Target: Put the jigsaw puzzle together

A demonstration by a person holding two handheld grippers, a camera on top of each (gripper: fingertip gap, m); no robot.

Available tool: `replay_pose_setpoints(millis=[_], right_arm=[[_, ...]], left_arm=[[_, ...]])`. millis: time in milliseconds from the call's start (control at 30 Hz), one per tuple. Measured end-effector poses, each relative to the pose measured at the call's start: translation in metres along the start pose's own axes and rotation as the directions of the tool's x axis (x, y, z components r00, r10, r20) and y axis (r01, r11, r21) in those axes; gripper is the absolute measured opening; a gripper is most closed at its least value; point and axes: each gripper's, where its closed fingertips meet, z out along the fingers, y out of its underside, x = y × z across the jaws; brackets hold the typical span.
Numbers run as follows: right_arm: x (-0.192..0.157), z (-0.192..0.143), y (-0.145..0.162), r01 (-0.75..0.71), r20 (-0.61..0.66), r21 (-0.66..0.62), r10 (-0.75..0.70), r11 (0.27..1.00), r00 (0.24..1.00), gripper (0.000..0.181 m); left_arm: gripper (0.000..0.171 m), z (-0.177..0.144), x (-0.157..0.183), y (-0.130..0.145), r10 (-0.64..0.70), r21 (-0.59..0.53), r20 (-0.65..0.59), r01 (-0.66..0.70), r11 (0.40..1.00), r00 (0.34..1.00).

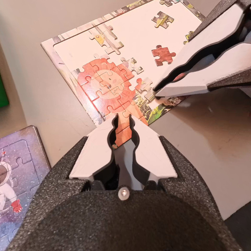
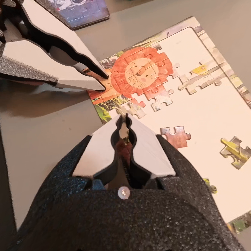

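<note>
The puzzle tray point(image 1: 135, 34) point(image 2: 203, 149) lies on the table with a joined lion section point(image 1: 108, 84) point(image 2: 141, 76) at one corner. My left gripper point(image 1: 123, 115) point(image 2: 106, 83) is slightly open and empty, with its tips on the lion's orange body pieces. My right gripper point(image 2: 123, 116) point(image 1: 156, 93) has its jaws almost together. Its tips touch the near edge of a grey piece point(image 2: 130, 110) point(image 1: 148, 92) beside the lion. I cannot tell whether it grips that piece. Loose pieces lie in the tray: a brown one point(image 1: 163, 55) point(image 2: 176, 137) and a yellow-grey one point(image 1: 162, 19) point(image 2: 236, 152).
A small joined grey strip with a yellow bird point(image 1: 106, 39) point(image 2: 199, 77) sits in the tray. A finished purple astronaut puzzle board point(image 1: 16, 169) point(image 2: 84, 12) lies on the table beyond the lion corner. A green object point(image 1: 3, 92) is at the far left edge. Spacing between my two grippers at the tips: around 6 cm. To reach the green object point(image 1: 3, 92) in a straight line is about 15 cm for my left fingers, about 20 cm for my right.
</note>
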Motion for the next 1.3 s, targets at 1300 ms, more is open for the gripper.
replay_pose_setpoints(millis=[1300], right_arm=[[0.015,-0.004,0.009,0.225,0.186,-0.02,-0.218,0.974,0.958,0.032]], left_arm=[[0.015,0.0,0.0,0.0,0.012,-0.003,0.001,-0.012,1.0,1.0]])
